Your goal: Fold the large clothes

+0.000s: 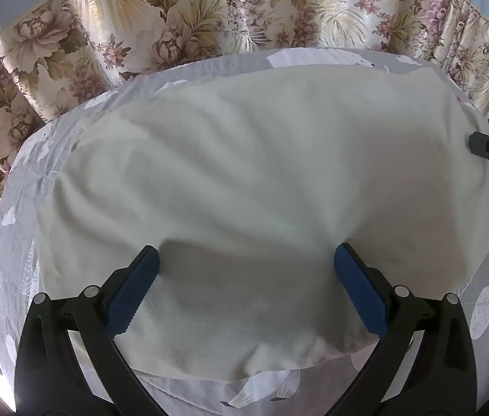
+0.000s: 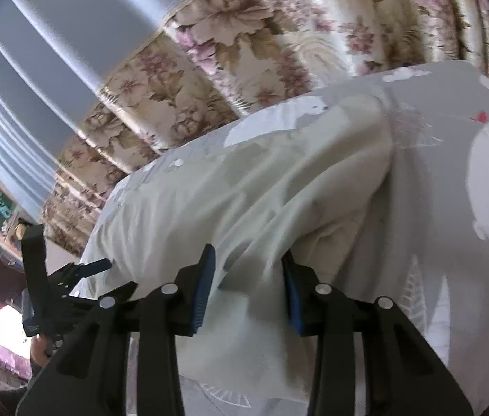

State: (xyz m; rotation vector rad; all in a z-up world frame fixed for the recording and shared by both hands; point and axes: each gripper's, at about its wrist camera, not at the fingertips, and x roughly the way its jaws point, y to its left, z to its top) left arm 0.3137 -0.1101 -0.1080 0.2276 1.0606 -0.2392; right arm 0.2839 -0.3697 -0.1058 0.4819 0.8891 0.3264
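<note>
Your left gripper [image 1: 246, 260] gapes wide over one cream garment [image 1: 261, 180] on the grey bedsheet [image 1: 19, 242]; your right gripper [image 2: 248, 270] stands narrower, cloth between. Floral curtains [image 1: 175, 17] behind.

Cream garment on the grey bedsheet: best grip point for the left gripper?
Grip the cream fabric garment by its near hem, approaching from the near bed edge with the left gripper. That edge lies loose on the grey patterned bedsheet, directly below the open jaws.
</note>
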